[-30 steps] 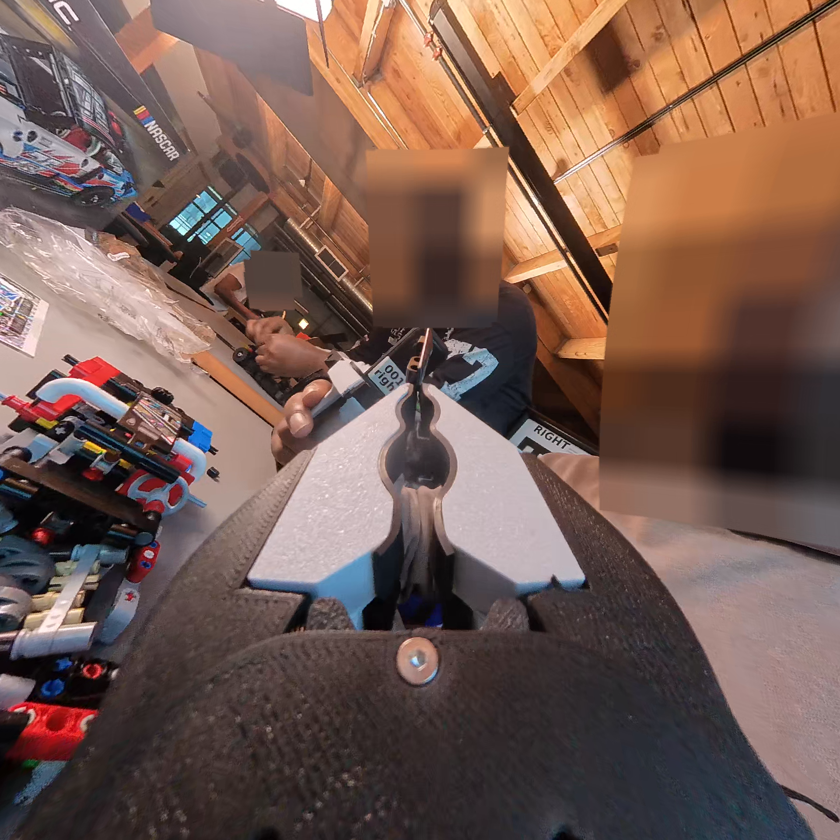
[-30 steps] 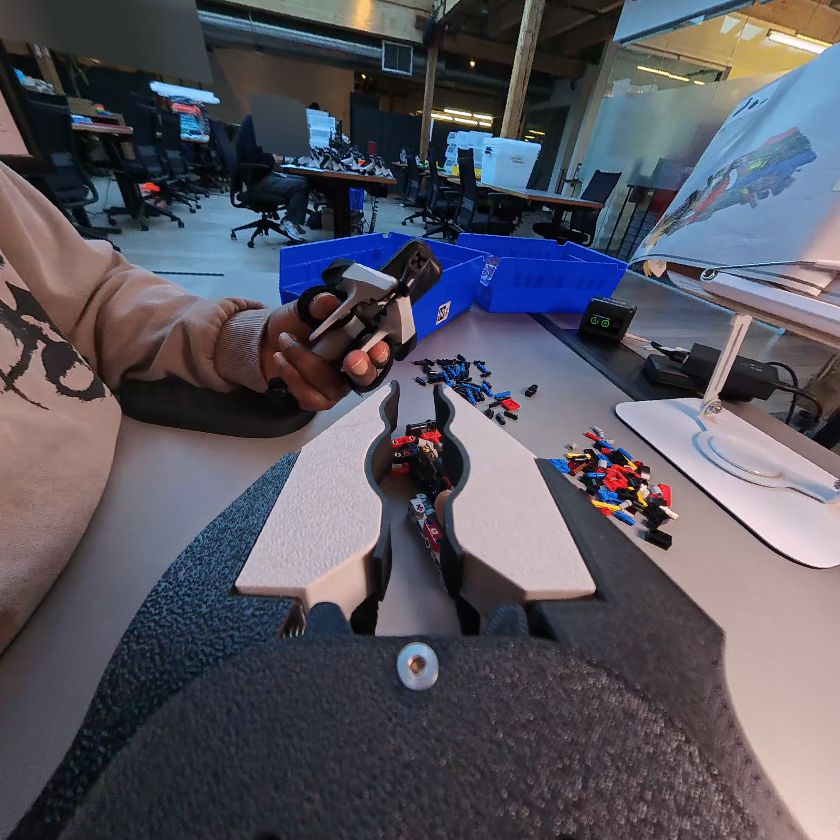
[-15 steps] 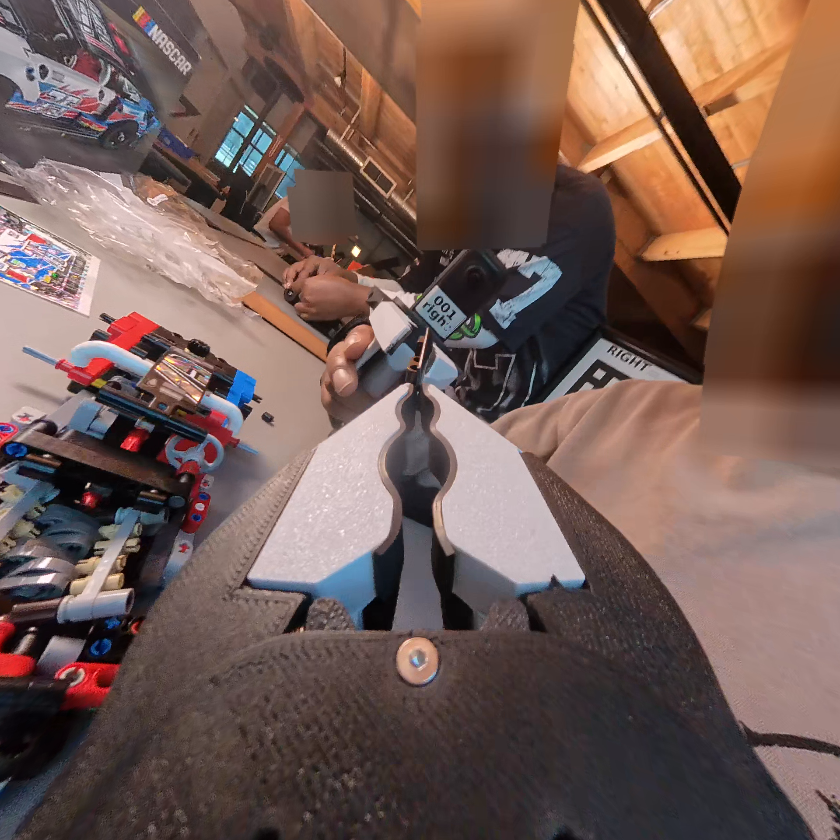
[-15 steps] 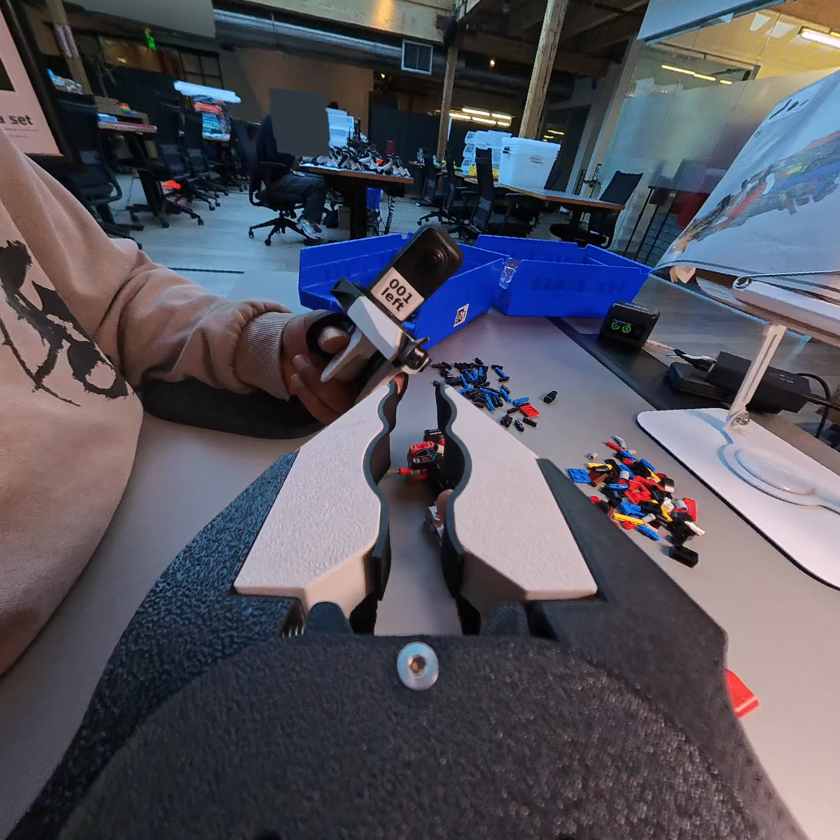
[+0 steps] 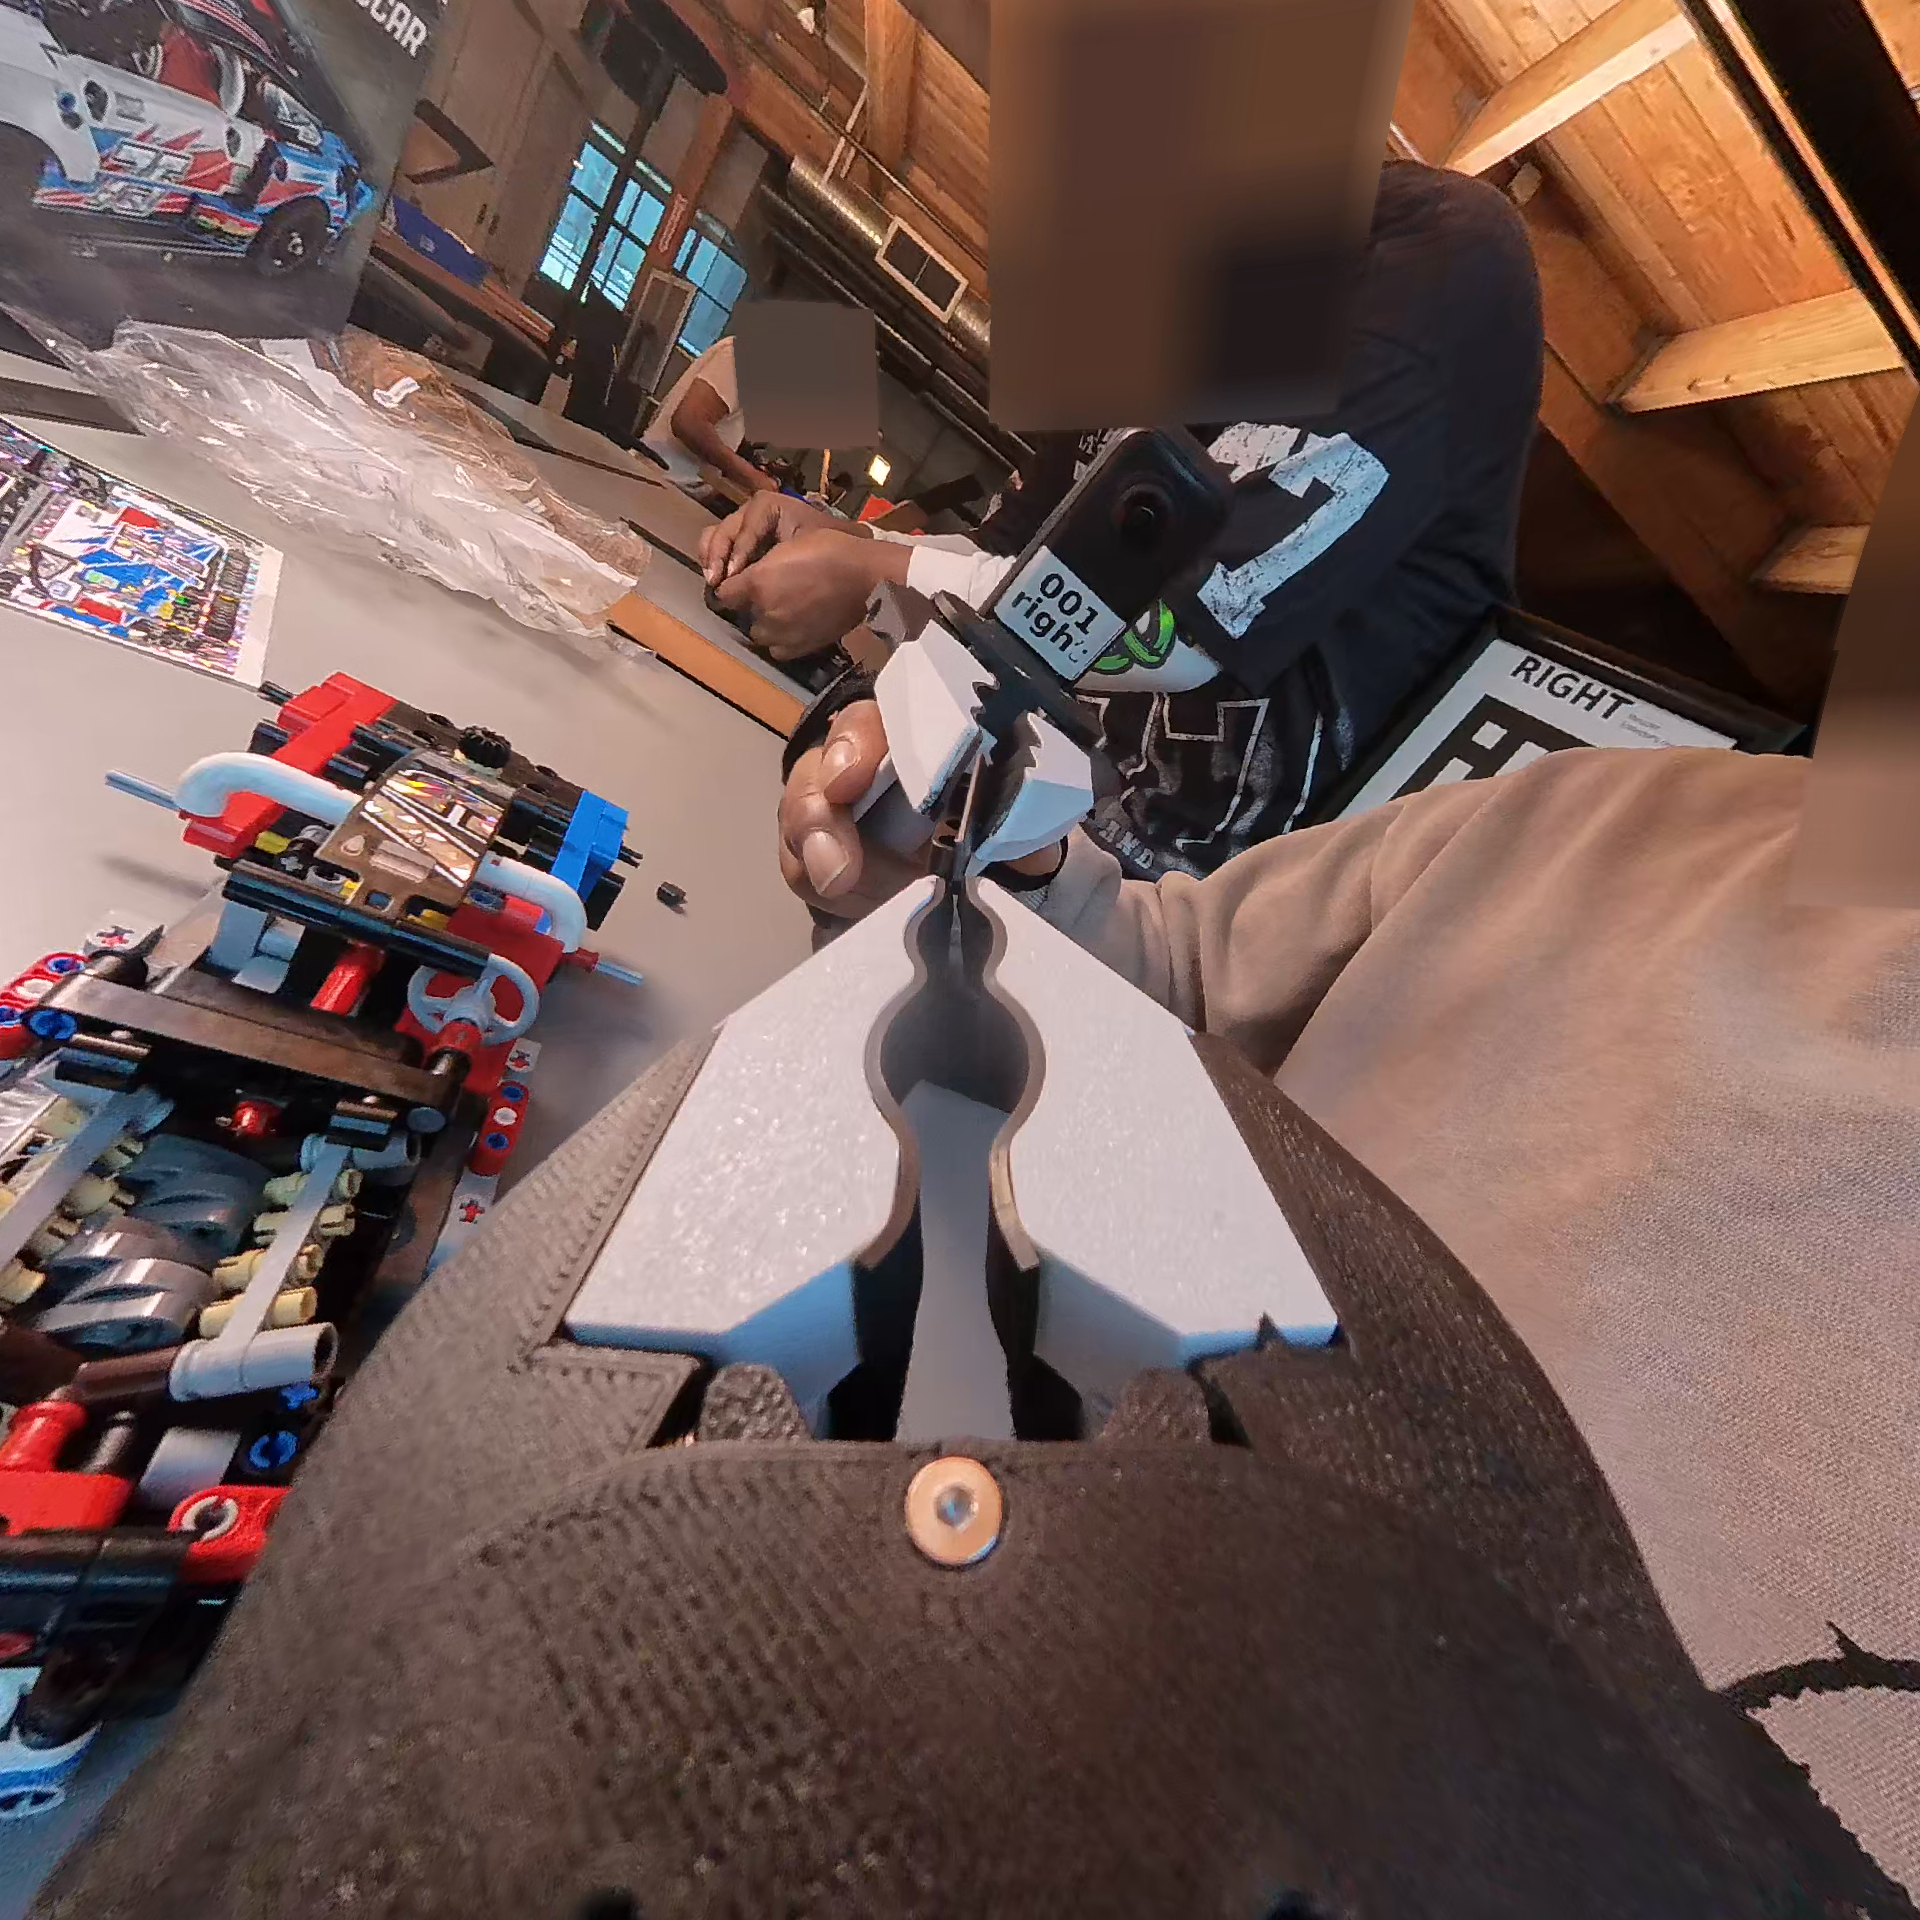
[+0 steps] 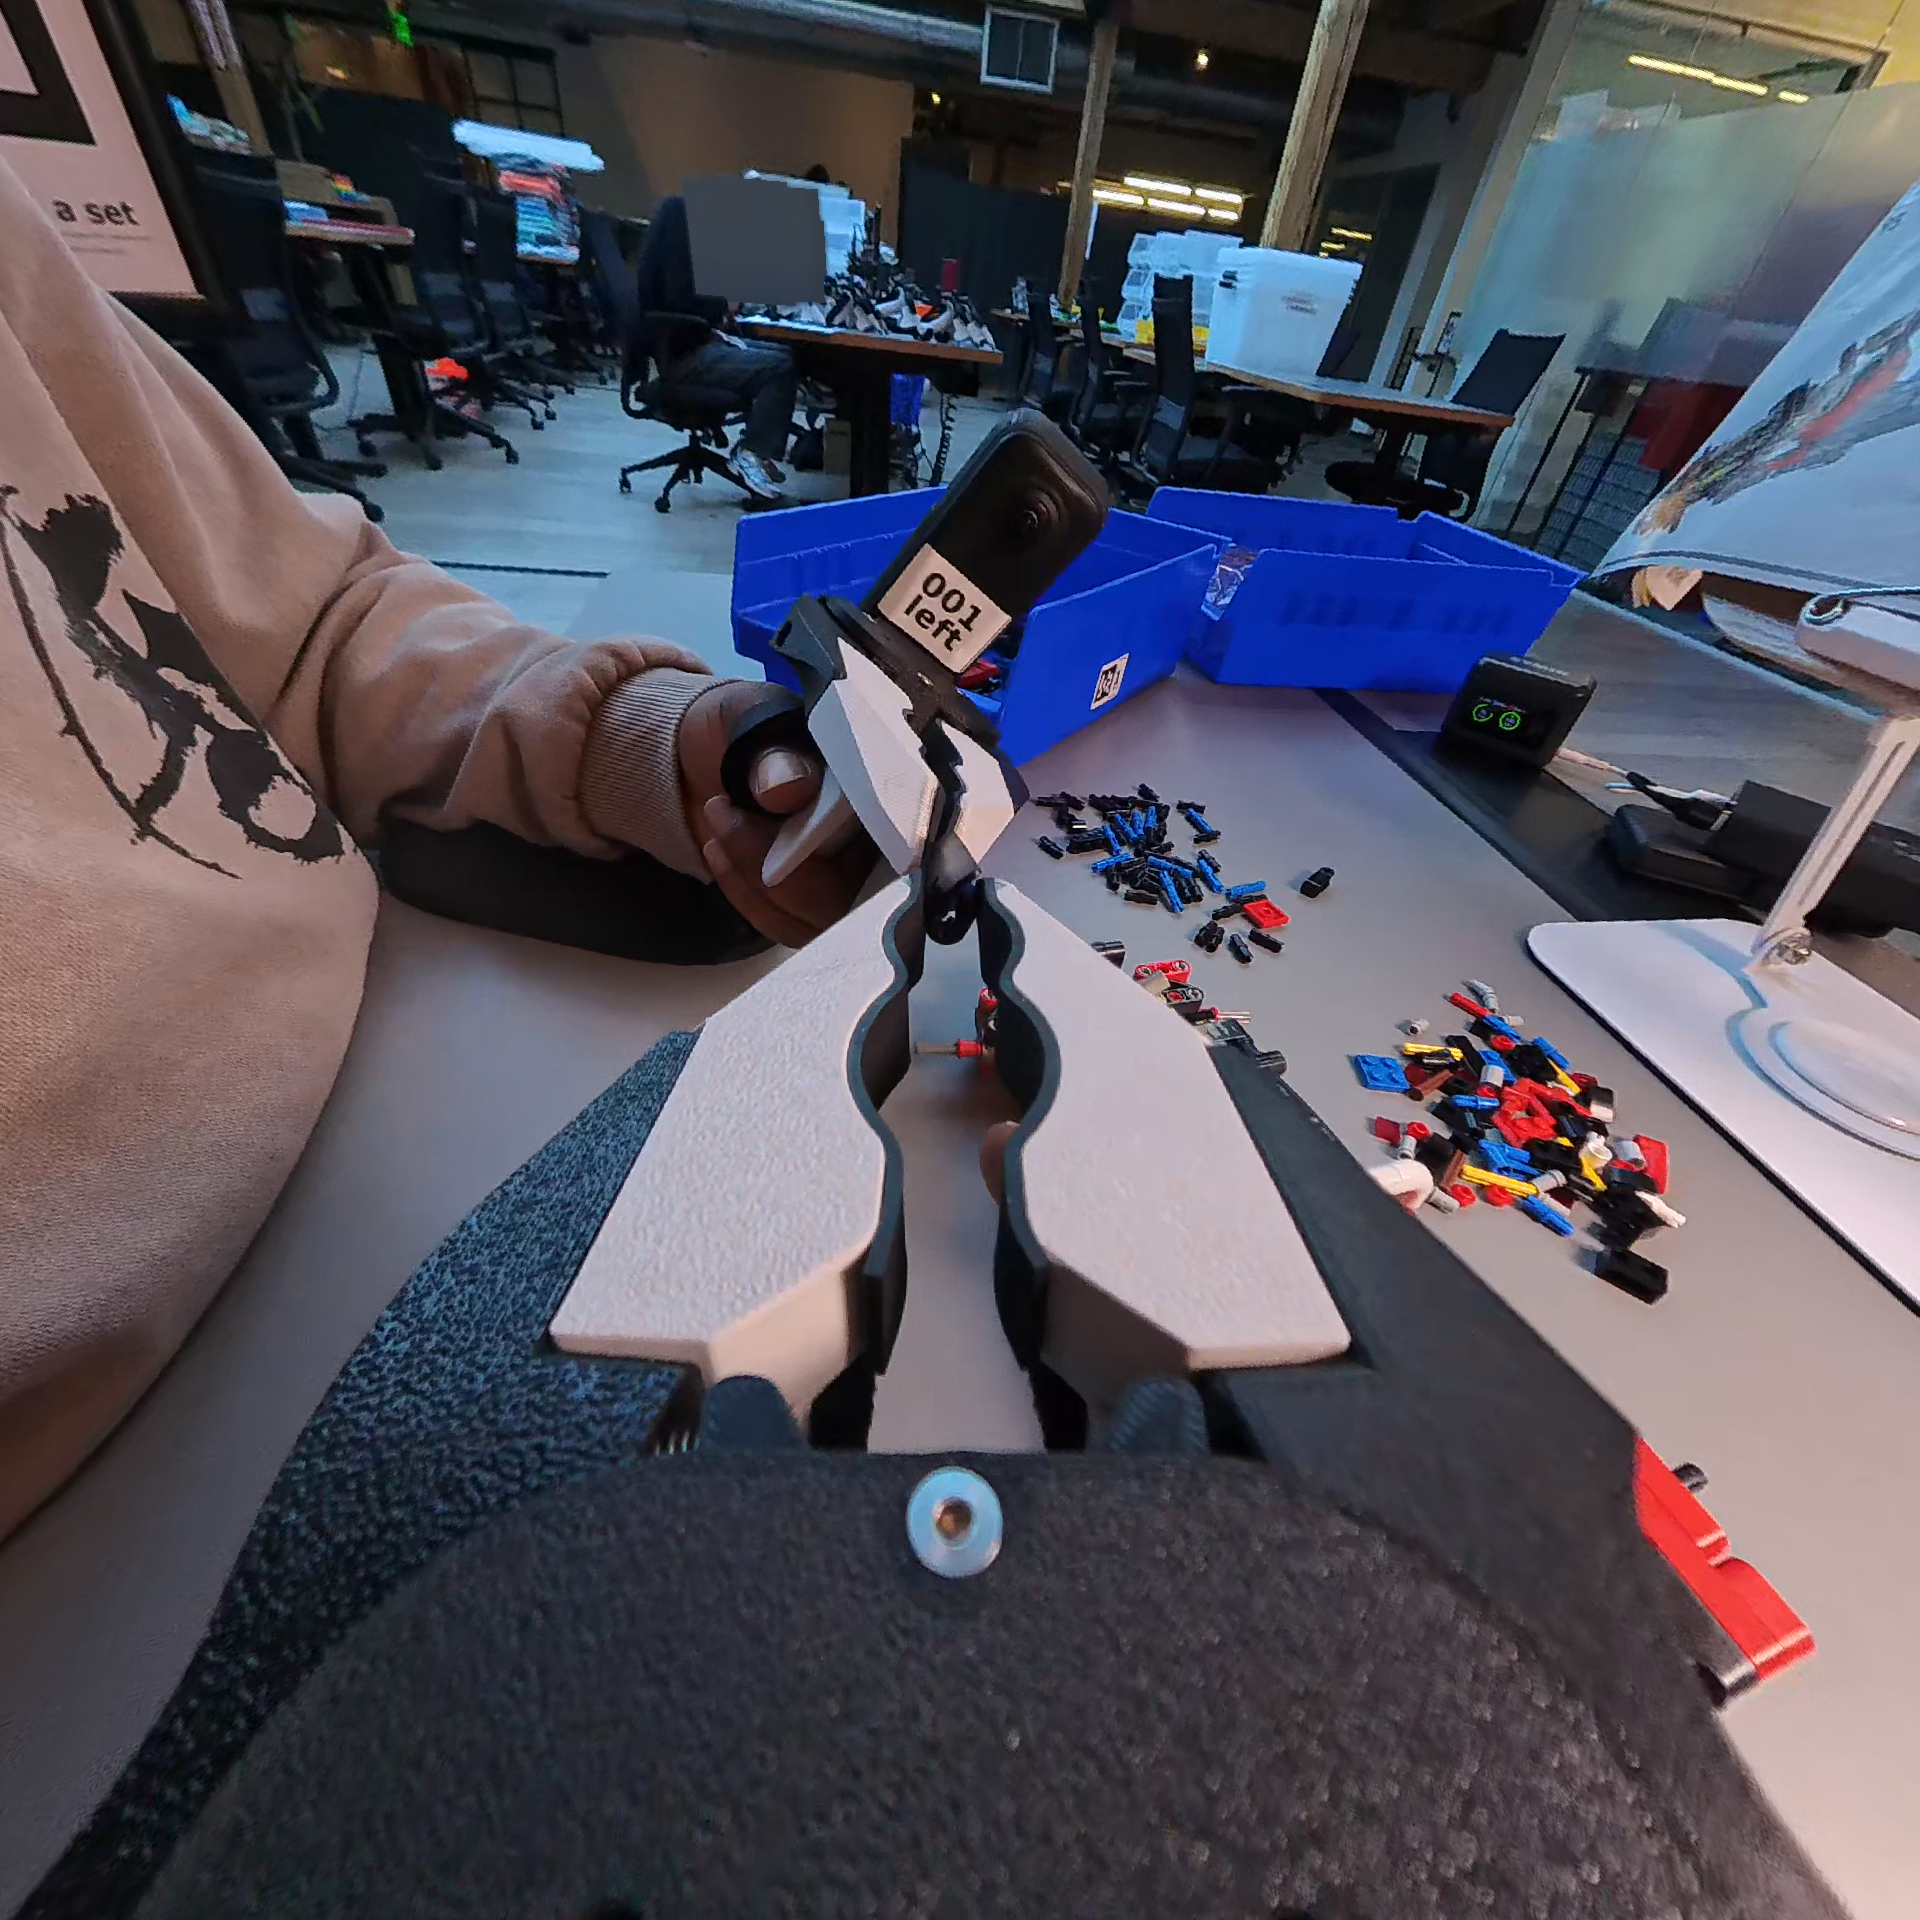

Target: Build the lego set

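My left tool [image 5: 954, 902] clenches a thin black piece [image 6: 948, 902], raised so my slightly parted right tool [image 6: 951, 909] can take it above the desk [image 6: 520, 1049].

Grey matt tabletop [image 6: 1351, 831] — smooth. Left claw [image 5: 954, 896]: rough black textured plastic body, grainy pale-grey fingers [image 5: 769, 1143], bright metal screw [image 5: 953, 1508]. Glossy plastic lego car chassis [image 5: 312, 987]; crinkled clear plastic bags [image 5: 364, 468]; glossy blue plastic bins [image 6: 1351, 603] — smooth.
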`<state>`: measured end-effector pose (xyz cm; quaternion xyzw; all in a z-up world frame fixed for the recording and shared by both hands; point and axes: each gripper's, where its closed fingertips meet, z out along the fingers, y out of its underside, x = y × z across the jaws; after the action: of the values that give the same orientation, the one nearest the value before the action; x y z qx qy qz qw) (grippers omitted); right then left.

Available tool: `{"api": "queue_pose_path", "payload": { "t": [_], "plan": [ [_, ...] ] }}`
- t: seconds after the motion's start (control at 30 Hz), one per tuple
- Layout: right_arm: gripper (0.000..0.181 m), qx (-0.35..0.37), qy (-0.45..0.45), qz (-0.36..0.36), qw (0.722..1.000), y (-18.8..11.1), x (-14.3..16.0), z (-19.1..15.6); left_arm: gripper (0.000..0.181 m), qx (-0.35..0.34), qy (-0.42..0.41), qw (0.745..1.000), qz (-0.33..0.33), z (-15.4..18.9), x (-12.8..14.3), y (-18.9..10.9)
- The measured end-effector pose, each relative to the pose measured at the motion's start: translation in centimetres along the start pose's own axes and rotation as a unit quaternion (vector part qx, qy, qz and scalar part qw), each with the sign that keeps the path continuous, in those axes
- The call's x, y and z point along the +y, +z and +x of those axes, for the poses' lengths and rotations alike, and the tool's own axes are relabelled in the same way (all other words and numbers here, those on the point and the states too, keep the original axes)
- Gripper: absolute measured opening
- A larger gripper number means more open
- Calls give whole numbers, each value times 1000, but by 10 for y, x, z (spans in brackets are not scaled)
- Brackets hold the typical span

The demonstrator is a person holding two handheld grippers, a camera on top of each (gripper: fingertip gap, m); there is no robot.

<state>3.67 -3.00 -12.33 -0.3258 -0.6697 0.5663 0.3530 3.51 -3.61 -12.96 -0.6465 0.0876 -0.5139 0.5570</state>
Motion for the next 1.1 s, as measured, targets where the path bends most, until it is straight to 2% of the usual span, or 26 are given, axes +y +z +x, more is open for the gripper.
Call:
{"api": "queue_pose_path", "payload": {
  "t": [0.17,0.63,1.1],
  "plan": [
    [7,4,18,-4,1000,1,5,5,0,-9,-6,1000,11,-3,-4,-2],
    [13,15,73,4,997,-1,8,18,0,-17,-100,994,49,-19,-11,-10],
    [7,20,86,-5,996,4,12,19,0,-20,-106,993,51,-20,-12,-10]
  ]
}}
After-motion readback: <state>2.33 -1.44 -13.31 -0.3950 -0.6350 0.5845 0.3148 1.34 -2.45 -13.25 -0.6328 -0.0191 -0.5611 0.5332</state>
